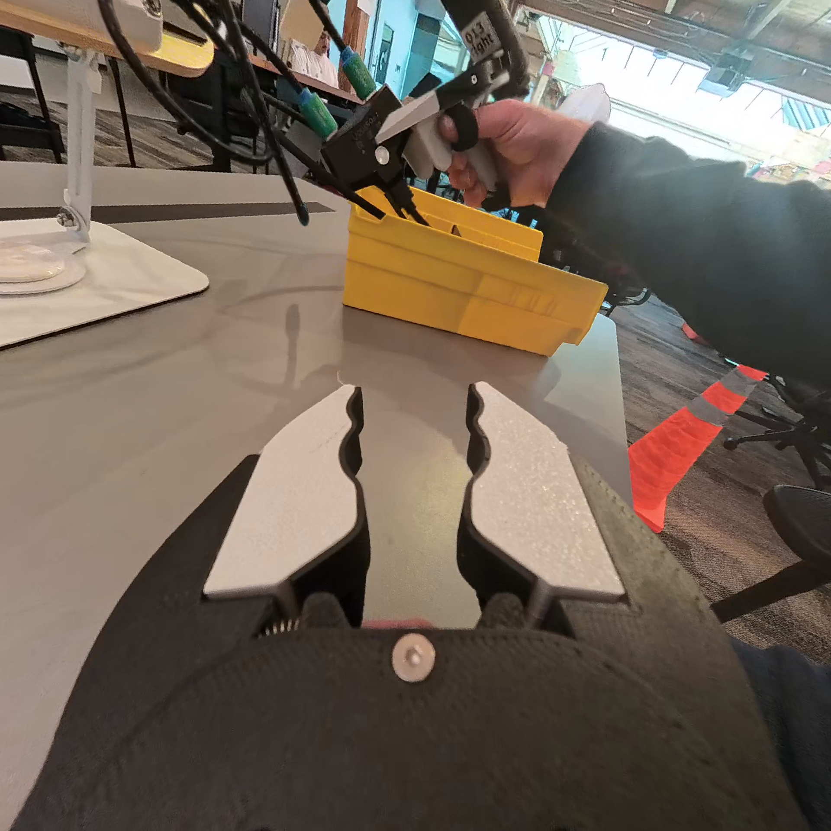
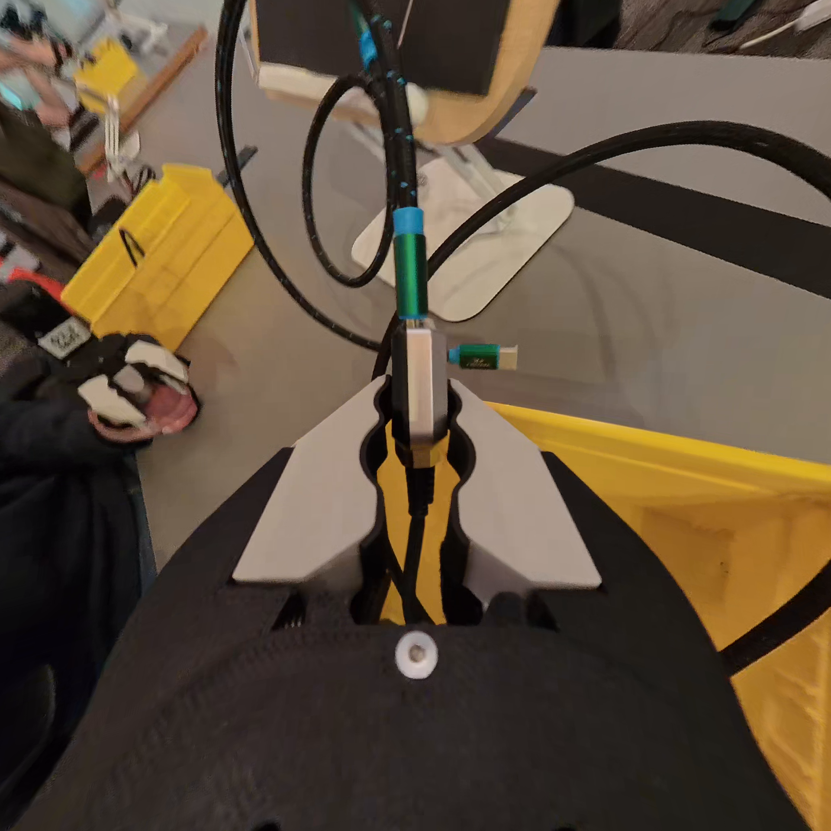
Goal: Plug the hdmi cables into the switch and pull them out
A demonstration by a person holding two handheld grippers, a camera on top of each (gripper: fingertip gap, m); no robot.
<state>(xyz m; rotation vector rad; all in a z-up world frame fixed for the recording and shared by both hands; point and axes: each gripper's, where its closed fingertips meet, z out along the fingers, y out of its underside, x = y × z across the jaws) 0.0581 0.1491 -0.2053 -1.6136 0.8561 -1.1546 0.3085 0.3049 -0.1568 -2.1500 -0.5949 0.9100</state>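
Observation:
My right gripper [image 2: 418, 384] is shut on a black and silver HDMI switch [image 2: 420, 386] and holds it in the air above a yellow bin [image 2: 674, 517]. A green plug [image 2: 410, 274] sits in the switch's far end. A loose green plug [image 2: 483, 357] with a bare metal tip hangs just right of the switch. In the left wrist view the switch [image 1: 359, 139] shows two green plugs [image 1: 319, 114] at its upper side, and black cables [image 1: 404, 207] drop from it into the bin [image 1: 449, 279]. My left gripper [image 1: 413, 391] is open and empty, low over the grey table [image 1: 202, 404].
A white stand base [image 1: 112, 279] lies on the table at the left. Black cable loops [image 2: 314, 202] hang around the switch. A second yellow bin [image 2: 153, 261] sits beyond the left gripper [image 2: 139, 382]. An orange cone [image 1: 674, 449] and office chairs stand off the table's right edge. The left gripper's tips are roughly 30 cm from the right gripper's.

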